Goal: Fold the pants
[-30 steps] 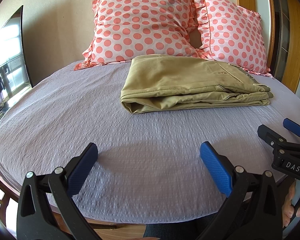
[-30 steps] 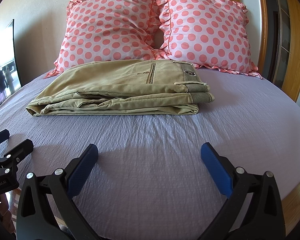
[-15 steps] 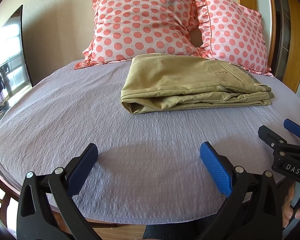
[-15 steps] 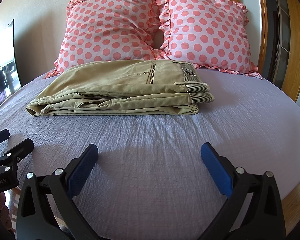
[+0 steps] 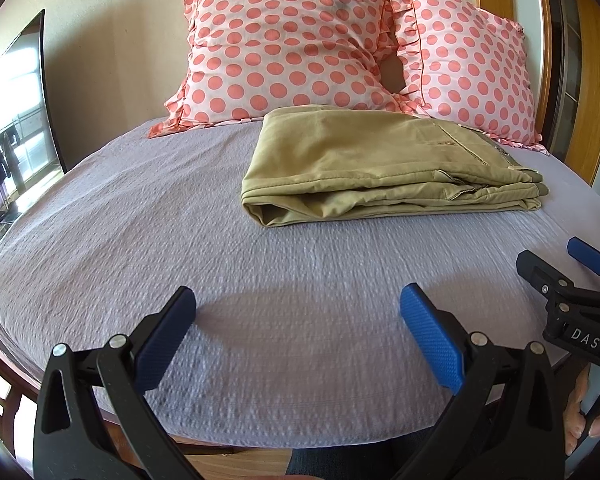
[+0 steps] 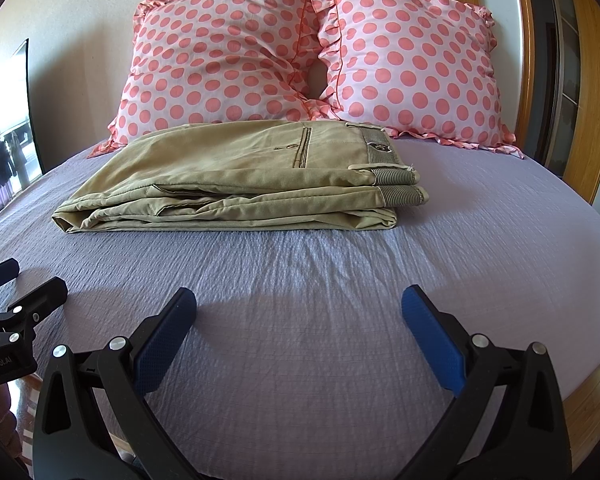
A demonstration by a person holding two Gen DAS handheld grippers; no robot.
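The khaki pants lie folded in a flat stack on the lilac bed sheet, just in front of the pillows. They also show in the right wrist view, waistband to the right. My left gripper is open and empty, low over the near part of the bed, well short of the pants. My right gripper is open and empty too, beside the left one. The right gripper shows at the right edge of the left wrist view. The left gripper shows at the left edge of the right wrist view.
Two pink polka-dot pillows lean against the wall behind the pants. A dark screen stands left of the bed. A wooden frame stands at the right. The bed's front edge is just below my grippers.
Both grippers stay open and nearly still. The left wrist view has drifted slightly, so the pants sit a little lower in it. The pants have not moved.
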